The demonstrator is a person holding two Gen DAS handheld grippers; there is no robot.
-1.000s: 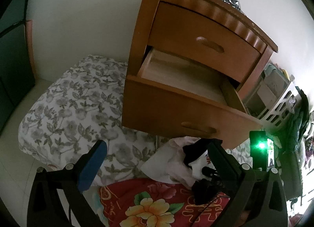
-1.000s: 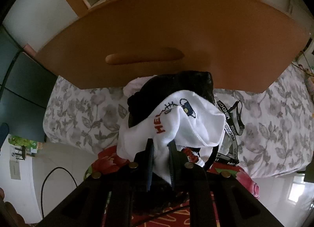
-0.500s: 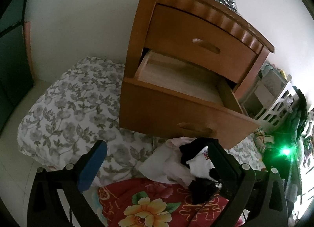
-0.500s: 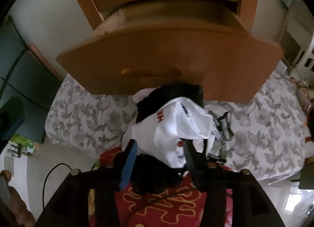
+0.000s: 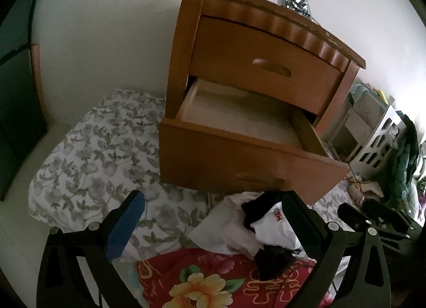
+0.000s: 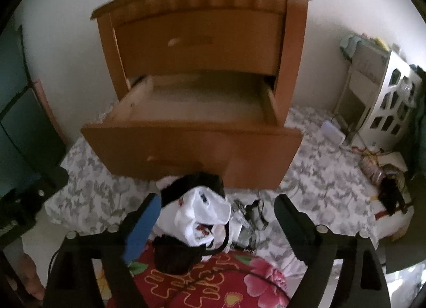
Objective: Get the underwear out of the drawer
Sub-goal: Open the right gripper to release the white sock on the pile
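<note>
Meanwhile, the right gripper (image 6: 217,224) was seen with its jaws spread wide, having just been opening, with nothing pressed between them; the white underwear (image 6: 203,215) lay released beneath it on a heap of black and pale garments, in front of the drawer (image 6: 191,145). The drawer stood pulled out of the wooden nightstand (image 6: 202,26), and its pale floor was bare in both views. From the left wrist, the left gripper (image 5: 213,221) was likewise shown parted and holding nothing, over a grey floral quilt (image 5: 101,156). Only in that view was red lettering on the underwear (image 5: 277,224) made out. Only from the right wrist were a lettered strap (image 6: 246,217) beside the heap and a white lattice rack (image 6: 391,105) clearly shown. A red flowered blanket (image 6: 213,281) was visible under both grippers.
</note>
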